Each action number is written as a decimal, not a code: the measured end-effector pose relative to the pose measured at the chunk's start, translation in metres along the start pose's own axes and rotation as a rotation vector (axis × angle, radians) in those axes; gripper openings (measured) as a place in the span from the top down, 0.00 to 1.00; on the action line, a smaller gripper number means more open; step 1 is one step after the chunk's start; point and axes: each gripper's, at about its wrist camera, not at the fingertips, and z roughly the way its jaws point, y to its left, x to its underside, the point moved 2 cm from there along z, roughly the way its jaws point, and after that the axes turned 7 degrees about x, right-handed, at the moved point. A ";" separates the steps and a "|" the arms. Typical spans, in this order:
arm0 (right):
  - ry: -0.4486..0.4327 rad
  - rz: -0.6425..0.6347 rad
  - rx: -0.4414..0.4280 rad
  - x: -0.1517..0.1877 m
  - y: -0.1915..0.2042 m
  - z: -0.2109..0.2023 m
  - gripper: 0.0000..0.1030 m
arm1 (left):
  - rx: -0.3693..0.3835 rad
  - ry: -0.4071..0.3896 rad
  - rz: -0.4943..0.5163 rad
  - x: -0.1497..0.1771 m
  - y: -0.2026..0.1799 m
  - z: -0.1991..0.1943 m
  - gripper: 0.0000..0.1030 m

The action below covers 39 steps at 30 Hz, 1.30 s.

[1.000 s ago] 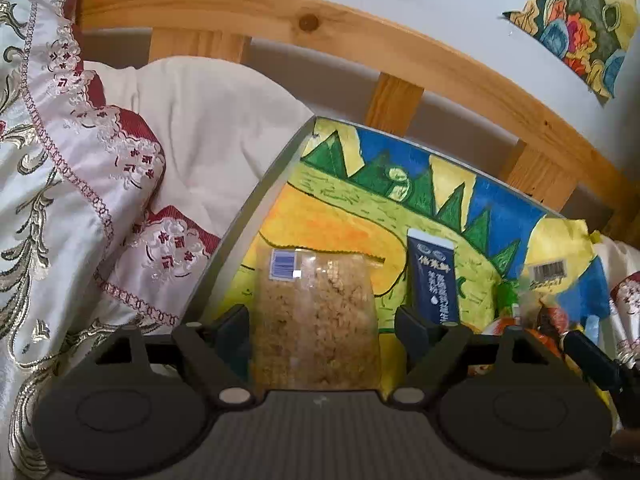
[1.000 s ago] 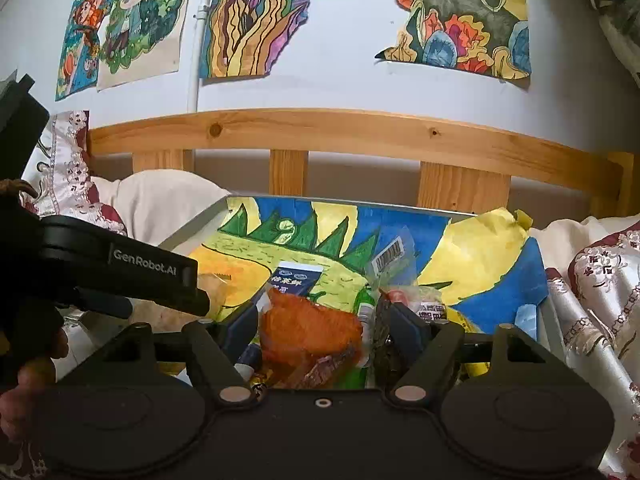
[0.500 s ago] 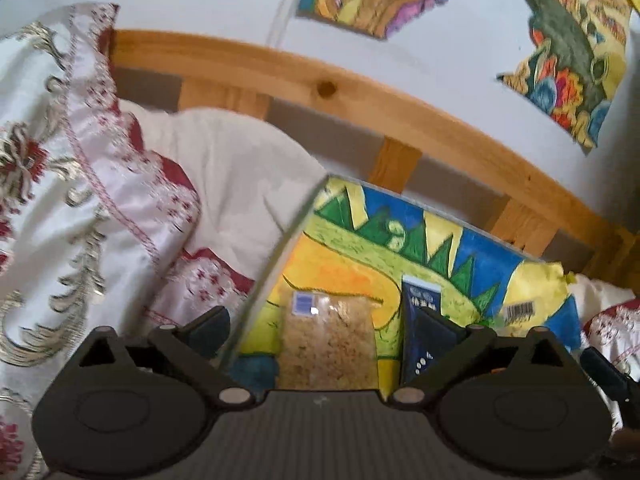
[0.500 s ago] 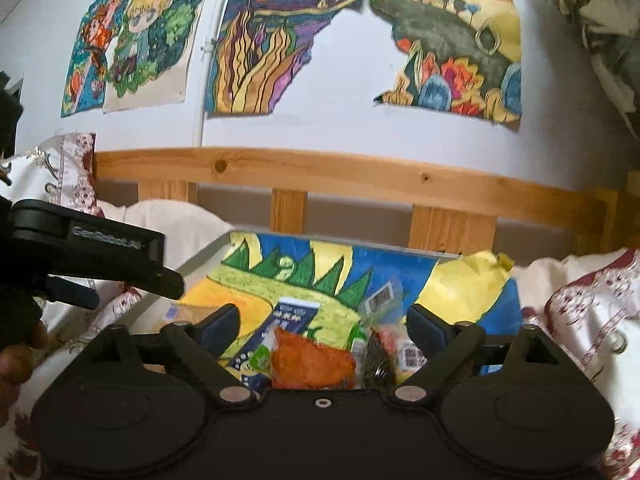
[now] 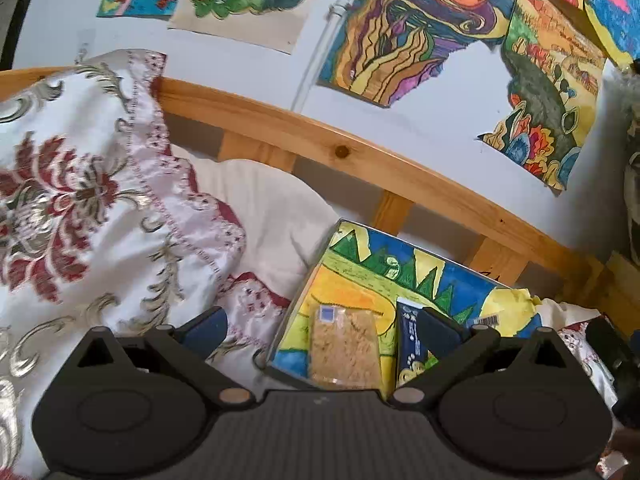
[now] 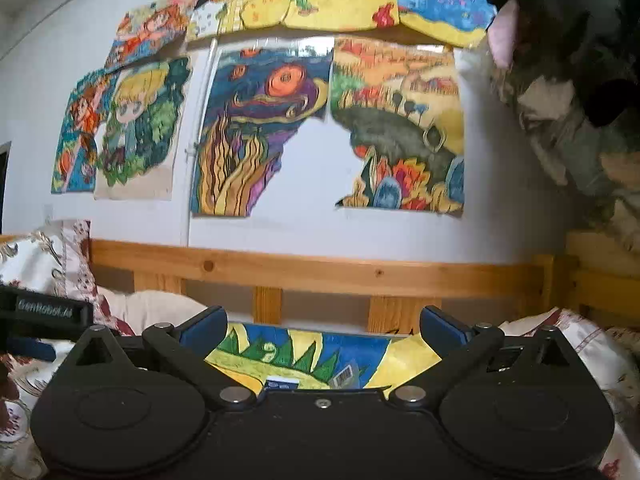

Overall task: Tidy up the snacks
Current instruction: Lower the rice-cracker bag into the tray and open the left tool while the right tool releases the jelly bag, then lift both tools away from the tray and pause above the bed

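Note:
A shallow tray (image 5: pixel 297 305) lined with a bright painted sheet lies on the bed. In it, side by side, are a clear bag of golden crumbly snack (image 5: pixel 344 354) and a dark blue pack (image 5: pixel 410 344). My left gripper (image 5: pixel 322 330) hangs above and short of the tray, open wide with nothing between its pads. In the right wrist view only the tray's far part (image 6: pixel 304 350), the blue pack's top (image 6: pixel 280 383) and a barcoded clear wrapper (image 6: pixel 346 376) show. My right gripper (image 6: pixel 323 326) points level at the headboard, its jaws opening and empty.
A wooden headboard (image 6: pixel 320 272) runs behind the tray, under a wall of coloured drawings (image 6: pixel 260 128). An embroidered pillow (image 5: pixel 80 208) fills the left, with a plain white one (image 5: pixel 264 208) beside the tray. Dark plush and bedding (image 6: pixel 580 60) hang at the upper right. The left gripper's body (image 6: pixel 44 314) shows at the left edge.
Both grippers have spread their jaws wider, lifted and drawn back from the tray. The crumbly bag stays in the tray; the orange pack has dropped out of the right view.

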 end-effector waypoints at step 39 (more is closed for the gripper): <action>0.371 -0.100 -0.125 0.039 0.012 -0.138 0.01 | -0.047 0.206 0.261 0.088 0.008 -0.103 0.01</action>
